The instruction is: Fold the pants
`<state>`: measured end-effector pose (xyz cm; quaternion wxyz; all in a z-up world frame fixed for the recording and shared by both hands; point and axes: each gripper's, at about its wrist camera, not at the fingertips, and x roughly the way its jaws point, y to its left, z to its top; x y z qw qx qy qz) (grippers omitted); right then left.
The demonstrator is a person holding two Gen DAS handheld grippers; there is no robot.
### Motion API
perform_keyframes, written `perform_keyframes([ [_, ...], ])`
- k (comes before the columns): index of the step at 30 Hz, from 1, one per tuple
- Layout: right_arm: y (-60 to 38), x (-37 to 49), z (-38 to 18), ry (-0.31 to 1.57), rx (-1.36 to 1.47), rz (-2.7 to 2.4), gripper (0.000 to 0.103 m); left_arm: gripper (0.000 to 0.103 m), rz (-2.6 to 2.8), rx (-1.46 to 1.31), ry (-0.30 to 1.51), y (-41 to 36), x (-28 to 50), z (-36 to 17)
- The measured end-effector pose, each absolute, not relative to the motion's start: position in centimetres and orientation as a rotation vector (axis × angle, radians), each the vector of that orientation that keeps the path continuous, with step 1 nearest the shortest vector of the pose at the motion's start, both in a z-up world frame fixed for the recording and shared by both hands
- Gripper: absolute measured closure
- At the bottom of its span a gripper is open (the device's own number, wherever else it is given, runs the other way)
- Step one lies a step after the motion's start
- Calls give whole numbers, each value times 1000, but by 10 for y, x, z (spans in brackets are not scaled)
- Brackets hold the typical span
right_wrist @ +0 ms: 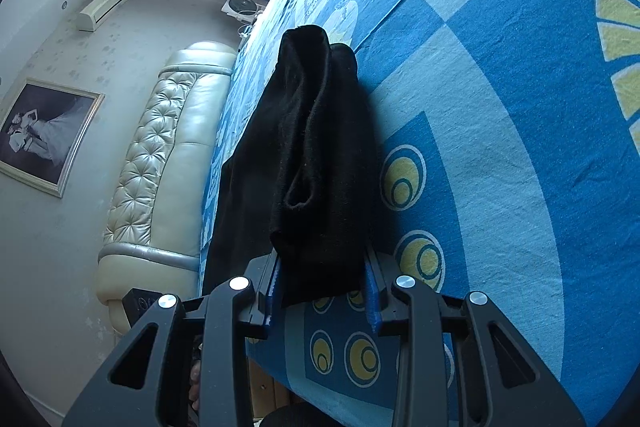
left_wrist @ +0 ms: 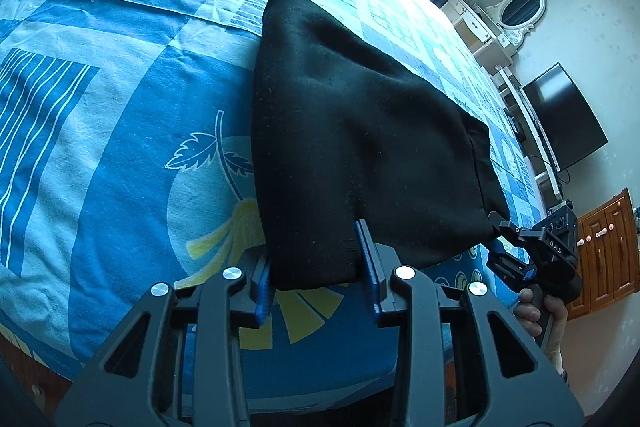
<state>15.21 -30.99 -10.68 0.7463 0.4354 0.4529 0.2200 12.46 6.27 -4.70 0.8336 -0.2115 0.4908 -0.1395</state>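
Over bedspread (left_wrist: 100, 147): black pants (left_wrist: 340, 147) bunched, leg openings mostly hidden, both grippers clamped.

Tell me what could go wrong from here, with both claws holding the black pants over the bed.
1. The left claw pinches only a narrow bunched edge of the pants; it could slip out.
2. In the right claw the layers look uneven, one open hem loose, so the fold may land crooked.
3. The far end drags on the bedsheet and may wrinkle.
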Motion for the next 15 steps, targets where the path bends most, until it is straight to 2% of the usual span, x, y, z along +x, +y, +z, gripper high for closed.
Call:
perform_keyframes([
  [15, -312, 151, -110, 994, 962, 484, 70, 69, -293, -433, 1032, 62, 120, -47],
])
